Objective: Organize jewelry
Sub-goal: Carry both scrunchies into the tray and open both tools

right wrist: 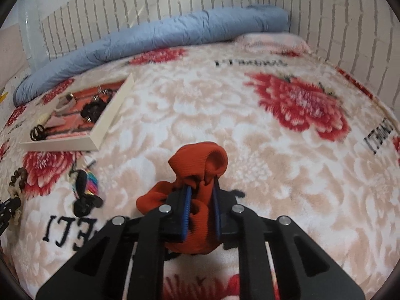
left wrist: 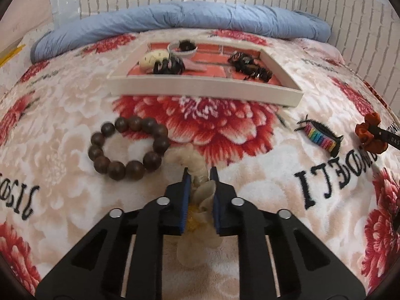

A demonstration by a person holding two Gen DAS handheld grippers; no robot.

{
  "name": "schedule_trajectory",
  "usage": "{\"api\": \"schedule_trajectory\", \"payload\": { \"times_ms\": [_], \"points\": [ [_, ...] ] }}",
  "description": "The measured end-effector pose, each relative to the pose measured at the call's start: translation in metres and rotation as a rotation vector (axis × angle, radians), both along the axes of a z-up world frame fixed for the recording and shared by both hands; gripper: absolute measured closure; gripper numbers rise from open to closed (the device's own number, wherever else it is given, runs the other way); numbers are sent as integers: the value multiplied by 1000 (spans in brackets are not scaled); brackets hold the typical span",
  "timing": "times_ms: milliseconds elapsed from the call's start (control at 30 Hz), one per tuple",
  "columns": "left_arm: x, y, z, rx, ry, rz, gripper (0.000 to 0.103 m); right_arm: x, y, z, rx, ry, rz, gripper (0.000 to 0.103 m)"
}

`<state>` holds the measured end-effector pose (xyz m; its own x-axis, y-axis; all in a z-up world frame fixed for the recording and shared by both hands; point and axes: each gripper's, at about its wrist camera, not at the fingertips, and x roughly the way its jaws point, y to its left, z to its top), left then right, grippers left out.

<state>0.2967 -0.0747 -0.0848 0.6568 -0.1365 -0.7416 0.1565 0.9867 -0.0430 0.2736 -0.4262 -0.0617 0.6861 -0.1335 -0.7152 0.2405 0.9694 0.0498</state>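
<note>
Currently I have 2 loads in hand and 2 pieces loose on the blanket (left wrist: pixel 250 165), so the main risk is a drop on the way to the tray (left wrist: pixel 205 90). The cream scrunchie (left wrist: pixel 197 175) is soft, sheer fabric; it can slide out of the left gripper (left wrist: pixel 200 172) if I swing it quickly, and its free loop lies just beside the bead bracelet (left wrist: pixel 127 150), so a low lift could drag the beads along. The orange scrunchie (right wrist: pixel 197 172) bulges above and below the right gripper (right wrist: pixel 202 187); a loose fold could catch the tray wall on entry. The tray already holds several dark clips (left wrist: pixel 250 68) and other pieces, so a careless release could pile items together or knock 1 over the rim. Left gripper: jaws narrowed to a small gap, pinching the cream scrunchie between the blue pads (left wrist: pixel 186 200), low over the blanket and near the bracelet. Right gripper: jaws likewise nearly closed, clamping the orange scrunchie, well apart from the tray, which sits far to its left. The rainbow clip (left wrist: pixel 318 136) lies on the blanket between the 2 grippers, not yet collected.
</note>
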Motion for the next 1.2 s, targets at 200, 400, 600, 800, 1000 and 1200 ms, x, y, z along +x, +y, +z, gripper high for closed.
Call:
{"api": "schedule_trajectory", "payload": {
  "times_ms": [200, 400, 600, 800, 1000, 1200],
  "points": [
    [0, 4, 26, -22, -51, -33, 92, -14, 24, 45, -33, -136, 21, 88],
    [19, 20, 61, -45, -110, -40, 92, -2, 50, 71, -28, -179, 56, 88],
    [57, 42, 103, -44, -192, -35, 92, 41, 91, 85, -11, -207, 97, 88],
    [118, 61, 118, -58, -207, -39, 92, 94, 133, 85, 11, -220, 139, 88],
    [171, 66, 108, -87, -186, -59, 92, 145, 159, 72, 9, -206, 155, 88],
    [222, 54, 72, -34, -131, -81, 92, 186, 175, 50, -29, -170, 161, 88]
  ]
}}
